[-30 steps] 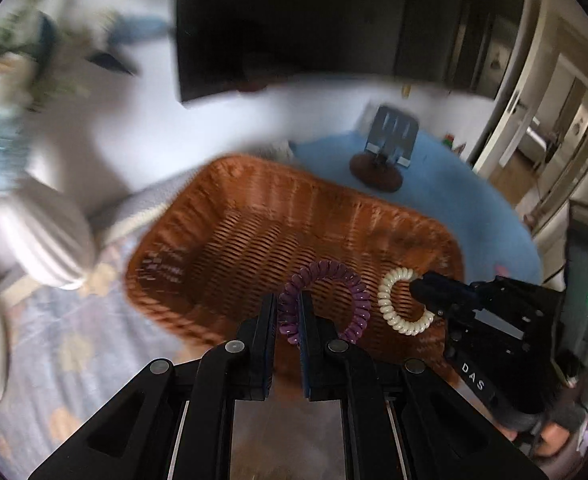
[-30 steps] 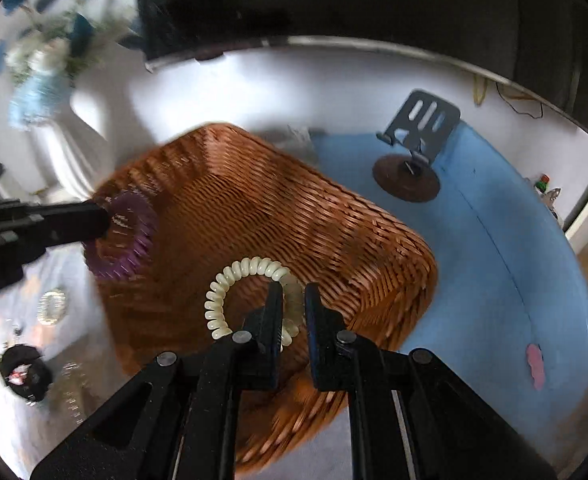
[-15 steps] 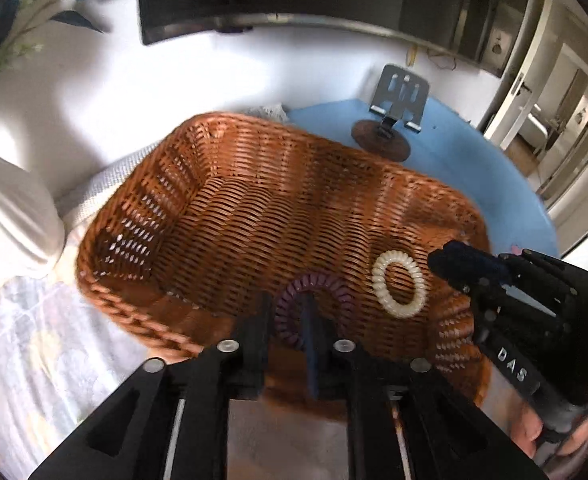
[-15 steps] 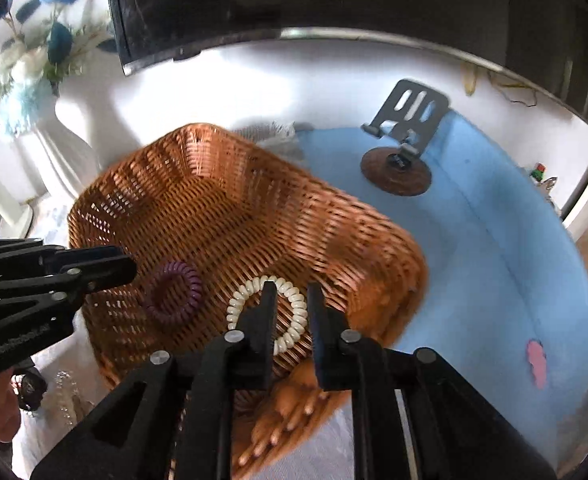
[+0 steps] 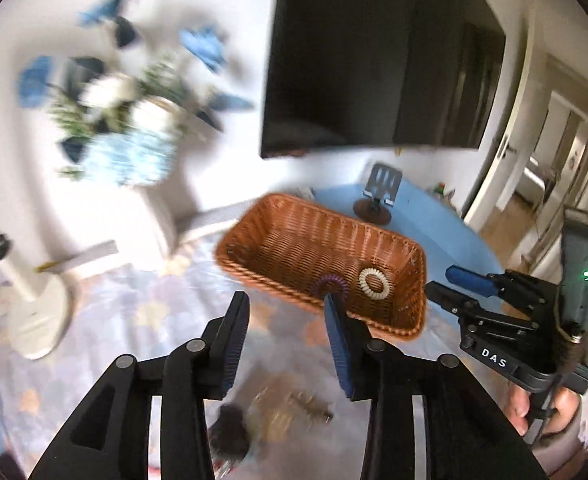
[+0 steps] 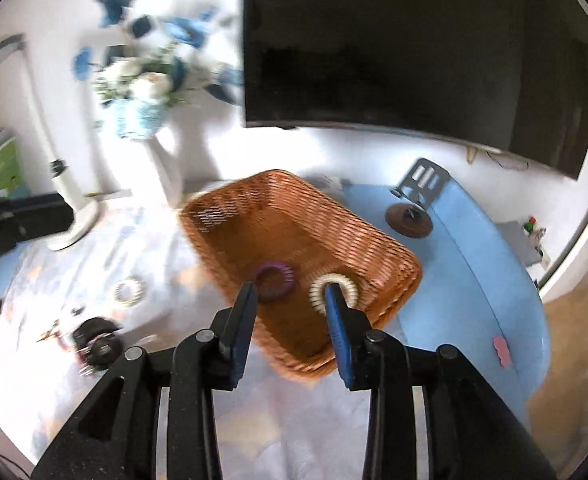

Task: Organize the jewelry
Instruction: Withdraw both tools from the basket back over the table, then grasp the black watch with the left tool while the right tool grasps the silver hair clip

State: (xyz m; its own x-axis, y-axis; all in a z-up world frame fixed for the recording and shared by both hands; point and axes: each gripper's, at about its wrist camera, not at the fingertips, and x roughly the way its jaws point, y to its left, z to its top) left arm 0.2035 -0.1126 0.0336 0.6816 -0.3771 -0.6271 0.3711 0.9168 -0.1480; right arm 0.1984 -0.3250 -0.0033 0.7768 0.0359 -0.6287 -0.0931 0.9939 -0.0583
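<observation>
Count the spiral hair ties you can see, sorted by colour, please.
Purple: 1, lying in the wicker basket
Cream: 2, one in the basket, one out on the floral cloth
Total: 3

One wicker basket (image 6: 326, 216) stands on the table. Inside it are two coil hair ties – one purple (image 6: 274, 278) and one cream (image 6: 334, 286). A third coil tie (image 6: 127, 290), pale, lies outside on the cloth. There is one vase of flowers (image 6: 141, 108), one phone stand (image 6: 414, 200) – and one dark screen (image 6: 414, 48).
</observation>
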